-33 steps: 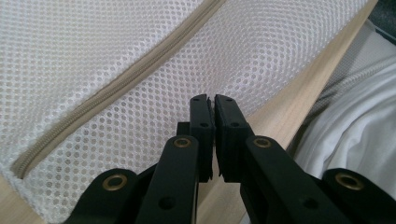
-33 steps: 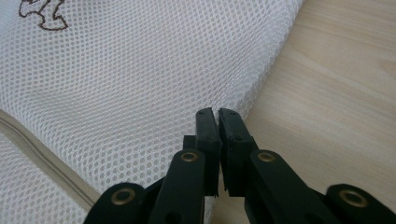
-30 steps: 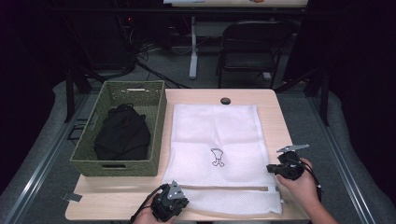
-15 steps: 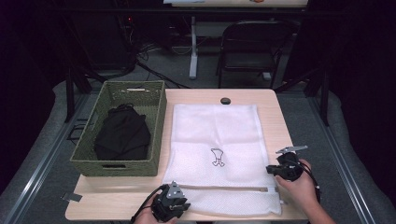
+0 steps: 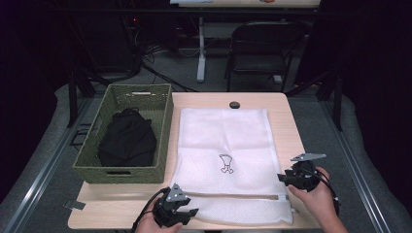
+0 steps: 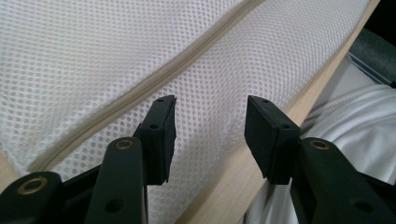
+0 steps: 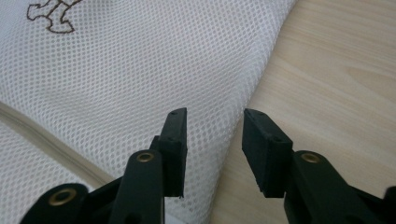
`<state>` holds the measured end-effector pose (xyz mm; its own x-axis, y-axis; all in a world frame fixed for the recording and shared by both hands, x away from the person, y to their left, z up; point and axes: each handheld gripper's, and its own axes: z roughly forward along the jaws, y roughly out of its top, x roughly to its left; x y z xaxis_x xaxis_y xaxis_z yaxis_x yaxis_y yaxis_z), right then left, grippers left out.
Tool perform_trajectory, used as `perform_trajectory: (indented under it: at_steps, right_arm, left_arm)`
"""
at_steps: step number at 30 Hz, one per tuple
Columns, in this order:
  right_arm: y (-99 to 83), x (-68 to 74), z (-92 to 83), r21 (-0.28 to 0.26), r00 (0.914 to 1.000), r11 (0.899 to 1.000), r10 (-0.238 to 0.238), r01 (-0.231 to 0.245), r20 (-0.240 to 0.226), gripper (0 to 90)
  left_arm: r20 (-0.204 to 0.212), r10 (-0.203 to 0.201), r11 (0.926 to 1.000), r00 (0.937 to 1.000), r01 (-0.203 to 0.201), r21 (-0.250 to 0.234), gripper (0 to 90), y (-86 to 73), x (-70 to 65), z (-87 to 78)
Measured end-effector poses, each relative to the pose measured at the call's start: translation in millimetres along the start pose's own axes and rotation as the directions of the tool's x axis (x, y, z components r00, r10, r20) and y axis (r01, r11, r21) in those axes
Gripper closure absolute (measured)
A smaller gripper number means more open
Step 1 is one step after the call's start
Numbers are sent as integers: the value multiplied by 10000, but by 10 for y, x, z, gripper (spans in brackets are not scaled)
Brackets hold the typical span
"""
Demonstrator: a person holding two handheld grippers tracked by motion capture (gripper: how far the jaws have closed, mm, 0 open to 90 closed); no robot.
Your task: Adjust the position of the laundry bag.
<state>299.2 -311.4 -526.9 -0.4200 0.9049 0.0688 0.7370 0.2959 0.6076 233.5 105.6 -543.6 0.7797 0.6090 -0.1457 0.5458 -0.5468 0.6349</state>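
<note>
The white mesh laundry bag [image 5: 223,162] lies flat at frame centre; the left gripper [image 6: 210,135] and right gripper [image 7: 212,149] have just been opening, jaws now spread and empty, so the bag looks released.

This looks like a lab or recording studio set up for data capture, not a home. Black curtains [image 5: 29,97] close off both sides, and the light falls on a small pale wood worktop [image 5: 286,121] standing on grey carpet [image 5: 350,160]. Loose cables [image 5: 155,53] trail across the floor behind it, by the white leg of another desk [image 5: 200,53] and a black folding chair [image 5: 262,53]. A metal rail [image 5: 39,179] runs along the floor at the left.
</note>
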Motion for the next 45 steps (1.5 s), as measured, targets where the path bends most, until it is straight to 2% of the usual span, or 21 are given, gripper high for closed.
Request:
perform_trajectory:
  at_steps: [3,7,10,11,15,17,21,23,25,28,32,35,36,38,41,42,45]
  right_arm:
    - [-24,51,-69,-52,9999,10000,-37,38,101,585]
    - [-58,119,-161,-362,9999,9993,-10,16,152,577]
    - [-67,152,-217,-381,9999,9993,-2,8,153,568]
    - [-73,167,-231,-445,9999,9990,41,-36,105,565]
    - [-157,244,-263,-558,9999,9984,36,-28,136,553]
    - [-180,263,-257,-478,9999,9989,-5,13,164,555]
    - [-246,304,-247,-531,9995,9983,-228,239,207,590]
    - [-267,312,-247,-571,9982,9967,-573,581,164,614]
    - [-274,315,-253,-653,9981,9959,-614,620,109,622]
    - [-299,328,-278,-851,9973,9936,-729,736,113,624]
    - [-341,354,-280,-738,9989,9962,-461,453,-92,632]
    - [-356,372,-304,-765,9993,9965,-333,346,178,614]
    - [-352,364,-325,-792,9989,9962,-334,360,342,596]
    - [-350,360,-334,-880,9990,9956,-283,314,357,588]
    - [-369,344,-344,-1027,9990,9944,-215,254,388,561]
    - [-381,337,-338,-1023,9989,9942,-295,330,360,561]
    - [-409,327,-328,-961,9982,9947,-319,367,508,561]
  left_arm:
    - [-289,19,9998,9996,-24,-191,535,40,-13,-53]
    - [-336,103,9993,9994,-115,-355,511,115,-5,-111]
    - [-572,101,9987,9983,-130,-503,502,180,2,-146]
    - [-554,137,9986,9984,-164,-504,491,203,6,-153]
    - [-340,191,9981,9992,-210,-585,541,286,-5,-165]
    - [-405,211,9978,9990,-236,-623,550,321,-9,-168]
    - [-354,122,9967,9993,-149,-792,581,393,-4,-166]
    - [-331,7,9957,9995,-38,-929,605,455,-10,-164]
    - [-266,2,9954,9996,-27,-961,607,475,-12,-162]
    - [-92,-17,9947,10000,7,-1027,610,538,-22,-145]
    - [122,-162,9950,9998,173,-983,613,627,-41,-93]
    - [185,-302,9940,9994,320,-1049,596,690,-54,-35]
    - [329,-385,9935,9987,418,-1056,592,713,-60,-14]
    - [431,-449,9914,9981,499,-1208,588,758,-77,29]
    - [395,-249,9917,9989,297,-1253,568,830,-90,78]
    - [373,-291,9897,9989,340,-1389,559,851,-103,102]
    - [235,3,9903,9997,30,-1388,540,917,-137,161]
